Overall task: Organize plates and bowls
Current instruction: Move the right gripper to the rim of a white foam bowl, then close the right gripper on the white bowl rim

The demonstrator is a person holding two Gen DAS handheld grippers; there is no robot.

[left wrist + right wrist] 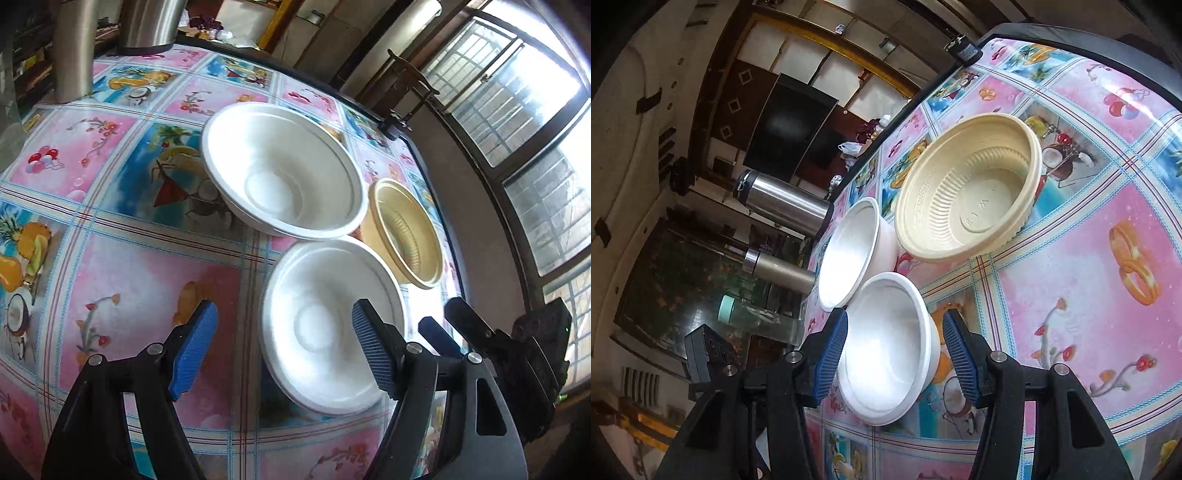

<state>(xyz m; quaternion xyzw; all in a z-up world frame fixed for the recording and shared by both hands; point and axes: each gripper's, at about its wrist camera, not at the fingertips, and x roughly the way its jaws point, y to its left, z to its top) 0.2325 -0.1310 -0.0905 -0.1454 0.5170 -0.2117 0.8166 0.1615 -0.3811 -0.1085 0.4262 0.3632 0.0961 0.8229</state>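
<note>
Fruit-print oilcloth bench (pixel 1071 258) carried three bowls. Near white foam bowl (pixel 890 350) sat between spread right gripper (pixel 894 354) jaws; left gripper (pixel 284 350) jaws also spread, empty, farther off.

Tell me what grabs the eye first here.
Three empty bowls clustered on the loud fruit-print tablecloth: two white foam bowls and a beige plastic bowl. Both tools hang open around the nearer white bowl, left tool, right tool. Steel flasks stand at the table's edge.
</note>
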